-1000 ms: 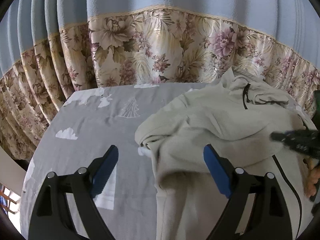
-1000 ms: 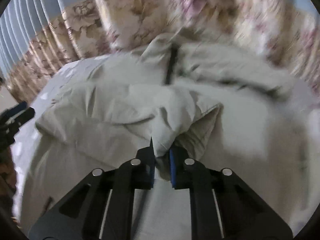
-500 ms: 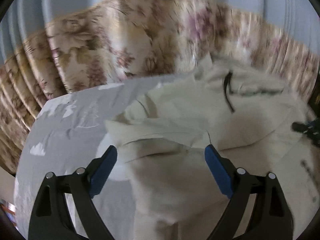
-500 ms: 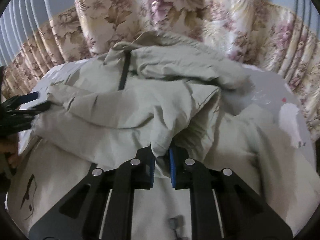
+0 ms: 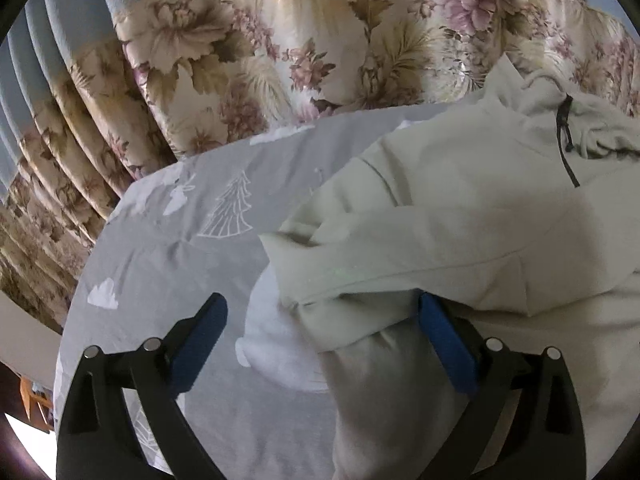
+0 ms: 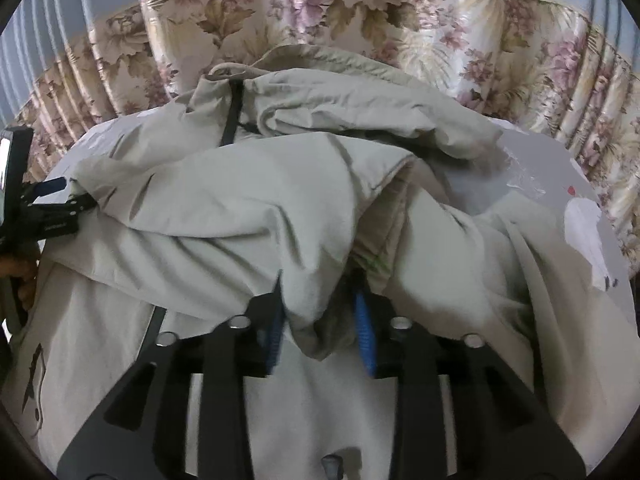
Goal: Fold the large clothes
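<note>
Hoodie [image 5: 460,240] on grey sheet [image 5: 168,264]; left tool [image 5: 320,332] spread wide; right tool [image 6: 320,332] part-spread around fabric

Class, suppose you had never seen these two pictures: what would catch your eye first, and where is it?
A big pale hoodie sprawls over the grey printed bedsheet, filling most of both views. The right hand-held gripper has a bunch of its fabric between its blue pads, while the left hand-held gripper gapes wide at the garment's edge. Flowered curtains hang behind.
</note>
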Motion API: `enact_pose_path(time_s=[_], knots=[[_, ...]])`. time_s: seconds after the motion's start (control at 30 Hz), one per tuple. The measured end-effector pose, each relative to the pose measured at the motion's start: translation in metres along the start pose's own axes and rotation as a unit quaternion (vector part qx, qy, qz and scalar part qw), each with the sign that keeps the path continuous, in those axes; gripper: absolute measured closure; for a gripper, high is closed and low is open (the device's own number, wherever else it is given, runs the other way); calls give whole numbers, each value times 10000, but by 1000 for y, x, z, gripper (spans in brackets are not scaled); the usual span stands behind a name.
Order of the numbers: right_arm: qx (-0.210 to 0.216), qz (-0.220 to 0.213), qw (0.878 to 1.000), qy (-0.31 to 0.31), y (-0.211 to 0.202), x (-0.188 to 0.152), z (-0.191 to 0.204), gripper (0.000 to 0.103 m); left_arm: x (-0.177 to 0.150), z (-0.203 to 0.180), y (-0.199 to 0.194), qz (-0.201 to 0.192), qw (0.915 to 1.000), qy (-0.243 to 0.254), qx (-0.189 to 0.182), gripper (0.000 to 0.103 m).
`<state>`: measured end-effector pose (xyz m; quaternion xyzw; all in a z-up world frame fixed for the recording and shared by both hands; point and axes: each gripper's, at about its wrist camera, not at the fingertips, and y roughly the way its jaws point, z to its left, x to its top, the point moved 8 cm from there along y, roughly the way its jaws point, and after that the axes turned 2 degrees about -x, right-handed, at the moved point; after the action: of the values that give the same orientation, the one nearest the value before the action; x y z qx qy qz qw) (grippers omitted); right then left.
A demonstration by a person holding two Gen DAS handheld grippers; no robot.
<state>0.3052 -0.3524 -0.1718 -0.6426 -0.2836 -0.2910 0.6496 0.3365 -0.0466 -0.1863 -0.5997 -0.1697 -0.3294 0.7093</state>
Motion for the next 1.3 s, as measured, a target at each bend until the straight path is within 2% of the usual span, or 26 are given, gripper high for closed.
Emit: enact_pose_path(time_s=[0.1,0.17,0.2,0.3,0.4,0.43,0.57,0.73,0.9,1.03,1.13,1.23,1.3], knots=[[-24,79,10000,-9,-8,-5,-1,58,0,-2,-4,-36,9999,112,53,6],[1,36,10000,72,-21,-9,-4,51,0,-2,-11,-44,10000,74,-44,7],[27,-78,9998,162,-34,-10,-7,42,1,-1,-21,-103,9998,-12,-143,7],[-34,-539,9978,394,-79,-15,-24,31,5,-6,-56,-419,9982,-30,-425,7],[-329,-814,9937,703,-123,-33,-62,29,7,-14,-100,-747,9942,-6,-773,7],[-553,-830,9913,861,-138,-46,-85,28,6,-17,-112,-821,9929,3,-857,7],[-1240,-589,9819,1303,-170,-100,-158,28,-3,-22,-162,-1172,9862,-119,-1166,7],[-1131,-312,9630,2424,-183,-161,-221,29,-23,-23,-200,-1410,9784,-445,-1445,7],[-1525,-221,9646,2138,-183,-175,-233,29,-51,-24,-217,-1413,9759,-658,-1524,7],[-1187,-261,9786,1658,-177,-167,-212,29,-72,-21,-229,-1355,9749,-765,-1591,7],[-1523,-122,9837,945,-155,-158,-190,28,-80,-16,-233,-1348,9745,-824,-1595,7],[-1691,33,9823,803,-134,-154,-189,27,-84,-13,-233,-1316,9746,-878,-1587,7],[-2013,131,9772,659,-119,-151,-193,25,-84,-12,-234,-1335,9743,-869,-1595,7]])
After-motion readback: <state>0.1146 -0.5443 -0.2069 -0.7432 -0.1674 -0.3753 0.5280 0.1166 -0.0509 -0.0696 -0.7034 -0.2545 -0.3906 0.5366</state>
